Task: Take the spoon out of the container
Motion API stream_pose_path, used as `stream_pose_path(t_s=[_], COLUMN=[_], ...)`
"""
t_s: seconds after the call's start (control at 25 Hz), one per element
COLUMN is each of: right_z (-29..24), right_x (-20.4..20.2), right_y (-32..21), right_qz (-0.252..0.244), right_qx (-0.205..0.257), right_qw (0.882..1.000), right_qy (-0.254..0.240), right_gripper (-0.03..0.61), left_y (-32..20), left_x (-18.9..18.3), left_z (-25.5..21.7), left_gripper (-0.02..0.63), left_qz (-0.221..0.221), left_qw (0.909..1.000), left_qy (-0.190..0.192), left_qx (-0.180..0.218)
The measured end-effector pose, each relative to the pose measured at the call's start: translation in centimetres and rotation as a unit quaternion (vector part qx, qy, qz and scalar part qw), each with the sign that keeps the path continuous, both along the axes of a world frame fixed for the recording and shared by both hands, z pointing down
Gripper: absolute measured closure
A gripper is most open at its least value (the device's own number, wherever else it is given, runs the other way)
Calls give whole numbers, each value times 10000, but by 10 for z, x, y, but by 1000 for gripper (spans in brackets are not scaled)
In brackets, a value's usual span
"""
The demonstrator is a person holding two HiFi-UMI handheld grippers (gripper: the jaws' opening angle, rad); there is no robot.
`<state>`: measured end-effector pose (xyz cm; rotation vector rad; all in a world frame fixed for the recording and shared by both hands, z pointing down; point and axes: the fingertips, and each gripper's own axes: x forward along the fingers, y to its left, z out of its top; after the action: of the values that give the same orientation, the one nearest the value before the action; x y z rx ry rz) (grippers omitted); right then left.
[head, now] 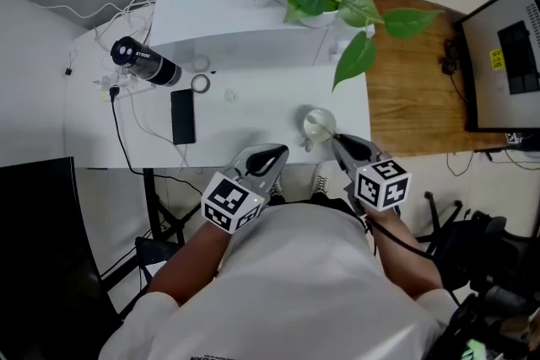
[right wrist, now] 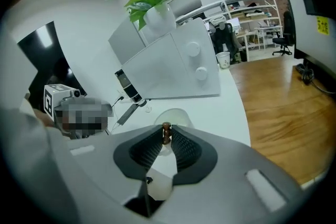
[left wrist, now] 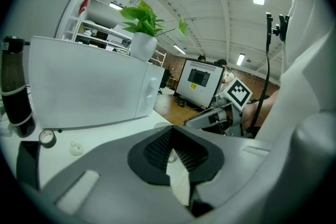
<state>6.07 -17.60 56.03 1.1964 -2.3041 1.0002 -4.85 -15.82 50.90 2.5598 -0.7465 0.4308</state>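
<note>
**Left gripper** (head: 263,163): jaws together, empty, over the near edge of the table (head: 245,118).
**Container** (head: 319,126): clear, standing near that edge.
**Right gripper** (head: 342,146): jaws closed on the brown handle tip of the spoon (right wrist: 166,132).

The spoon seems to stand steeply, handle end up, with its bowl end hidden inside the container. Lift along that axis with the 2 pads square, so the container is not tipped.

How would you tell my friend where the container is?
Find the white table, near its front right corner. The container there is small, pale and round, the only thing with a brown-tipped spoon sticking up, between the right tongs.
</note>
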Motion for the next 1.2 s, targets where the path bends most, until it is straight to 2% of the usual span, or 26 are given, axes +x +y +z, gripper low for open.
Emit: stream_pose_path(t_s=[0.52,0.88,1.2], right_z=[-67,-118,-132], right_x=[5,5,4], right_y=[17,27,38], right_qz=[-464,-700,-807], right_qx=[653,1459,1705], right_qw=[9968,9853,9808], right_qy=[-71,-549,-495], right_gripper=[525,525,525], left_y=[8,12,20], left_x=[10,14,18], left_z=[-30,-60,-70], left_gripper=[609,609,609], left_qz=[-172,-340,-372], left_qw=[9988,9958,9942], left_qy=[176,375,457], left_qx=[424,767,901])
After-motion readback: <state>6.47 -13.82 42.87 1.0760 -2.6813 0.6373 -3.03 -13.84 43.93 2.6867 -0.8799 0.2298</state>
